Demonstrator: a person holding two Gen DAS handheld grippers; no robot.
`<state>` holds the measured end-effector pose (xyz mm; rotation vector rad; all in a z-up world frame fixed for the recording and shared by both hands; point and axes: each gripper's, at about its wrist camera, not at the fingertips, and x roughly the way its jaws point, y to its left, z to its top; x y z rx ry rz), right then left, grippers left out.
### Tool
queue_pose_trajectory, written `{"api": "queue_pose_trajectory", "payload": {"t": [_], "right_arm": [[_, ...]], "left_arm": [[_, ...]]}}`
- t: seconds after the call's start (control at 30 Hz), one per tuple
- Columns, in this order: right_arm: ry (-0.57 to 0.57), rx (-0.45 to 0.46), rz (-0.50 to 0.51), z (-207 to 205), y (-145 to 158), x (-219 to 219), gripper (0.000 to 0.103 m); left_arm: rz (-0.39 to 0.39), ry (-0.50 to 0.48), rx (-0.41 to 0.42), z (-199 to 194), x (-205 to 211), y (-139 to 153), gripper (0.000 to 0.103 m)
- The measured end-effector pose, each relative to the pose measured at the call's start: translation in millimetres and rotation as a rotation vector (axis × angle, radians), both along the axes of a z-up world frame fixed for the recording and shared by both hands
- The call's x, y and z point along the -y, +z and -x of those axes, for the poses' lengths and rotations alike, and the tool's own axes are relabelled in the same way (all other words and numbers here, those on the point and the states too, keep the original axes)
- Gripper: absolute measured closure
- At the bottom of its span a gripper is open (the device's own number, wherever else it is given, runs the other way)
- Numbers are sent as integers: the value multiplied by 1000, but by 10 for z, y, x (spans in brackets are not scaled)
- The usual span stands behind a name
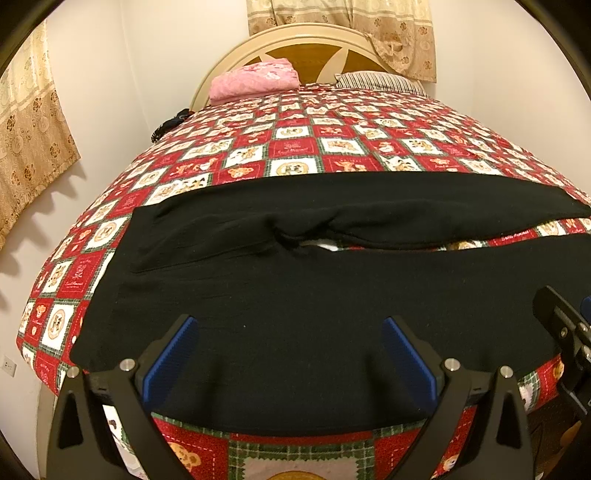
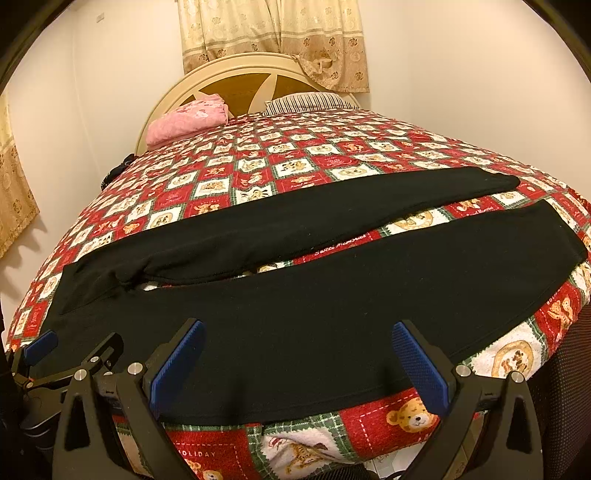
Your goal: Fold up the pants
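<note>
We see a wide bed covered by a red, white and green patchwork quilt with teddy-bear squares [image 1: 295, 147], which fills most of both views. Across its near part lie the black fabric pants [image 1: 295, 295], spread flat with the waist at the left and the 2 legs running to the right. The near leg reaches the near edge of the quilt; the far leg angles away from it, so a wedge of quilt shows between them, widening to the right. The fabric bunches a little at the crotch.

At the far end stands a cream and brown curved wooden headboard [image 1: 306, 44], with beige flower-patterned curtains [image 1: 332, 18] hanging above it. Against the headboard rest a folded pink blanket [image 1: 255, 79] on the left and a striped pillow [image 1: 380, 79] on the right.

Our left gripper [image 1: 290, 354], black with blue ribbed pads, hovers above the near edge of the pants near the waist, its jaws wide apart and holding nothing. Our right gripper [image 2: 297, 358] hangs over the near leg farther right, its jaws likewise spread and empty. Each gripper shows at the edge of the other's view.
</note>
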<state>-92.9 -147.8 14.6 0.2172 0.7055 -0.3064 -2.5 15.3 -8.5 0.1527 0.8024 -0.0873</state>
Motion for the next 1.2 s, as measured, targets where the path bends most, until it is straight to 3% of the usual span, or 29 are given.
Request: {"api": "queue_pose_trajectory", "payload": {"t": [1.03,1.2], "right_arm": [[11,-18,-3,-42,-55,-12,1],[10,6,19,-95,-1,72,1]], "left_arm": [[0,-4,-22,-26,-13,-47,1],[40,-20,-28,-187,-302,38,1]]}}
